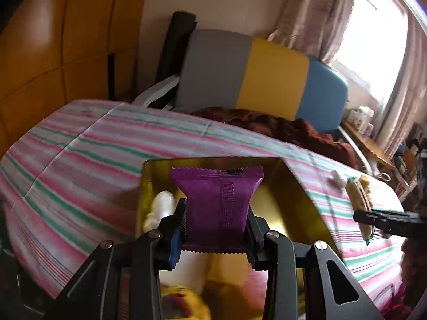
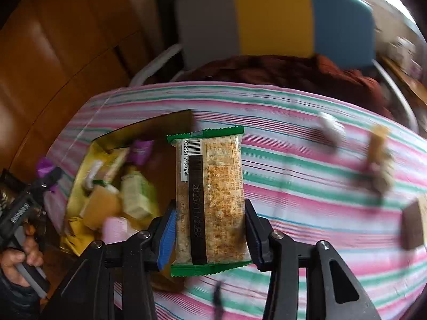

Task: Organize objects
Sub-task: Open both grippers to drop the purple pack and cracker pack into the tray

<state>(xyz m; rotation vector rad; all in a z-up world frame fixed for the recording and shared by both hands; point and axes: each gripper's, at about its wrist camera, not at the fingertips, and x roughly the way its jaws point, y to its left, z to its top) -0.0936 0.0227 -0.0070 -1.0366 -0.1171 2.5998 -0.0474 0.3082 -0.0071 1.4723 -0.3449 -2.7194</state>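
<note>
Left gripper (image 1: 217, 222) jaws clamped on a purple snack packet (image 1: 217, 200), held over the gold box (image 1: 301, 186). Right gripper (image 2: 209, 236) jaws clamped on a green-edged cereal bar (image 2: 213, 200), barcode and "2025/11" readable, above the striped cloth (image 2: 307, 186) beside the box. Loose snacks (image 2: 379, 160) on the cloth, blurred.

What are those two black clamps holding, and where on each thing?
The left gripper pinches a purple foil snack packet by its long side edges; the right gripper pinches a green-edged clear cereal-bar wrapper likewise.
</note>
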